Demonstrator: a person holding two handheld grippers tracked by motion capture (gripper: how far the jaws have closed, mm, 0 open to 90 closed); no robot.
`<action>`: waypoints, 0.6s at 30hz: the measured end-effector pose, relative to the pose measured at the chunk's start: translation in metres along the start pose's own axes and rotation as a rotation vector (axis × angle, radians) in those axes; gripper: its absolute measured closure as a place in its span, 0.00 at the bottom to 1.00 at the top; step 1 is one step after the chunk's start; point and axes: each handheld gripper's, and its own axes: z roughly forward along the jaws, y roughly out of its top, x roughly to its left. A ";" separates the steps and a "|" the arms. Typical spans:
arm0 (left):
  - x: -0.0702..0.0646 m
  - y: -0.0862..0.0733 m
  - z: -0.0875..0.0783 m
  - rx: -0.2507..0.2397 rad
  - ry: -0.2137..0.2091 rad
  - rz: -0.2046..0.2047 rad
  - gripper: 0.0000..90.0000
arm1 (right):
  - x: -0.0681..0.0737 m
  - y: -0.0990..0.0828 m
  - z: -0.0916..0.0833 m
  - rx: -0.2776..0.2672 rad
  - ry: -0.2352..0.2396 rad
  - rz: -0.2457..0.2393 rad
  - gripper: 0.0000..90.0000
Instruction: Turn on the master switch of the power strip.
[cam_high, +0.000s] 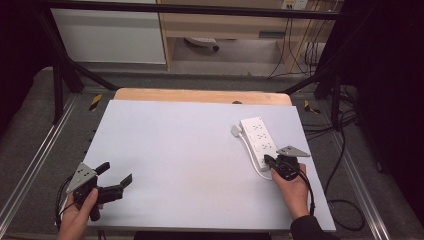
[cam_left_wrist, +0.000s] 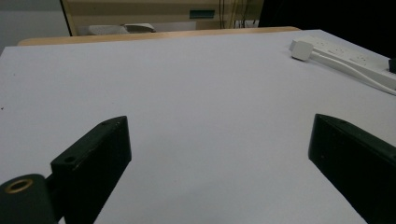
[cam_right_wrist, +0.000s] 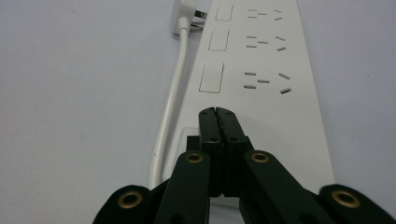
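Note:
A white power strip lies on the right side of the pale table. Its white cable runs along its left side to a white plug lying beside the far end. My right gripper is shut, jaws pressed together with nothing between them. Its tips are over the strip's near end, just short of the nearest switch; I cannot tell whether they touch it. My left gripper is open near the table's front left corner, with only bare table between its jaws.
A wooden strip shows along the table's far edge. Black frame bars stand at both sides. Dark cables trail on the floor to the right of the table.

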 end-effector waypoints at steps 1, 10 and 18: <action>0.000 0.000 0.000 0.000 -0.001 0.001 0.07 | 0.000 0.000 0.000 0.002 0.001 -0.003 1.00; 0.000 0.000 0.000 0.001 0.000 0.002 0.07 | 0.001 -0.001 -0.001 0.002 -0.003 0.002 1.00; 0.001 0.000 0.000 0.003 0.004 0.002 0.07 | 0.001 -0.001 -0.001 -0.001 -0.004 0.004 1.00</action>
